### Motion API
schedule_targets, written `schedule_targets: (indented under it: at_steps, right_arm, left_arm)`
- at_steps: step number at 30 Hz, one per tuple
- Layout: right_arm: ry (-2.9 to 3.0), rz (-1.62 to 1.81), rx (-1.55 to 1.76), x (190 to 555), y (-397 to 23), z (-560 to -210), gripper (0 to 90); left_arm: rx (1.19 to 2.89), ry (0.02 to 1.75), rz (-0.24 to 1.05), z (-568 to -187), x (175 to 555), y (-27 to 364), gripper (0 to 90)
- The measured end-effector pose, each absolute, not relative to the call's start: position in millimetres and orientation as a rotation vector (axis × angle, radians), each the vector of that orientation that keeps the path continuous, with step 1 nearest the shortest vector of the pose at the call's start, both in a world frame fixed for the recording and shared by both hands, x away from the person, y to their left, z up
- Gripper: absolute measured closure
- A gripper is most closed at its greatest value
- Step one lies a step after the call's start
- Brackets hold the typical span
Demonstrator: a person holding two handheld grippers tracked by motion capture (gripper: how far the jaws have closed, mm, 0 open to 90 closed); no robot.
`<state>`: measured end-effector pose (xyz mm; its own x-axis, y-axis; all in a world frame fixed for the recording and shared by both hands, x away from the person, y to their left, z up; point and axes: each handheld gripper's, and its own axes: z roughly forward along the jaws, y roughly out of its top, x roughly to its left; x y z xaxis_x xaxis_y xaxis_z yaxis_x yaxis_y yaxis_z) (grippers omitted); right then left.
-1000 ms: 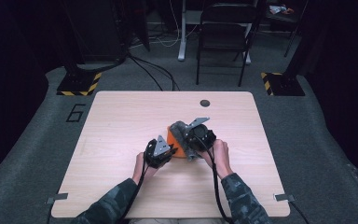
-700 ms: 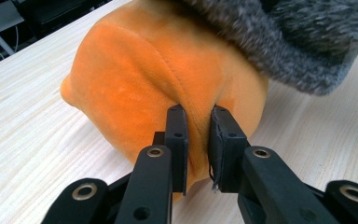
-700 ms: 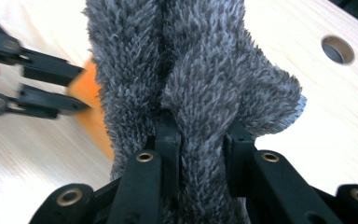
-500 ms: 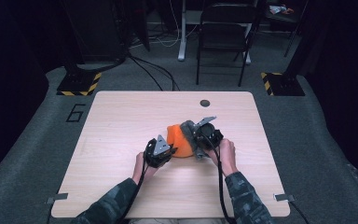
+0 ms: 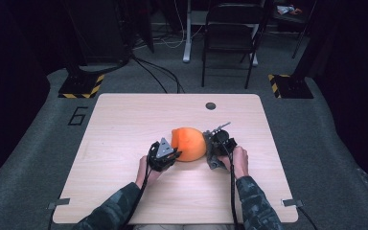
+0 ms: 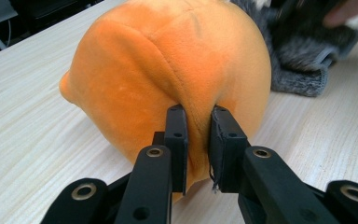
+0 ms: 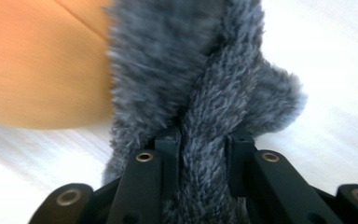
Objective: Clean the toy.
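L gripper [image 6: 197, 140] pinched a fold of 1 orange plush [image 5: 188, 143]; R gripper [image 7: 204, 154] clenched 1 grey fuzzy cloth [image 7: 200, 84], touching plush. Table [image 5: 124, 124] had 1 dark grommet [image 5: 211, 106]; 1 chair [image 5: 232, 33] behind.

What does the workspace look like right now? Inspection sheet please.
Surface: pale wood table, dark round hole near far edge.
Job's things: orange plush toy mid-table; grey fuzzy cloth at its right.
Clutter: nothing seen.
Grippers: left claw pinches a fold of the toy; right claw clamps the cloth.
Cables: one trails from each claw along the forearms.
Surroundings: grey carpet, chair, hazard-striped bases.
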<state>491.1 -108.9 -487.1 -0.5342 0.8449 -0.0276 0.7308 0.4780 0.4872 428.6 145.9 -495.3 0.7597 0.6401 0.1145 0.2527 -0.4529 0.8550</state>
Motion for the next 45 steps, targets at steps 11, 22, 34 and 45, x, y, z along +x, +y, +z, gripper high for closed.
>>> schedule_targets:
  at_steps: [11, 22, 34, 45]
  right_arm:
    - [2.388, 0.639, 1.323, 487, -113, -462, 72.6]
    - [2.449, 0.775, 1.031, 461, -76, -428, 72.5]
    - [2.377, 0.865, 1.148, 472, -80, -441, 72.5]
    - [2.387, 0.851, 1.132, 468, -72, -439, 72.5]
  left_arm:
    - [2.036, 0.671, 0.538, -494, 431, 149, 77.1]
    - [2.028, 0.67, 0.525, -494, 432, 151, 69.8]
    - [2.029, 0.779, 0.632, -493, 425, 151, 44.8]
    - [2.028, 0.814, 0.635, -505, 427, 141, 65.2]
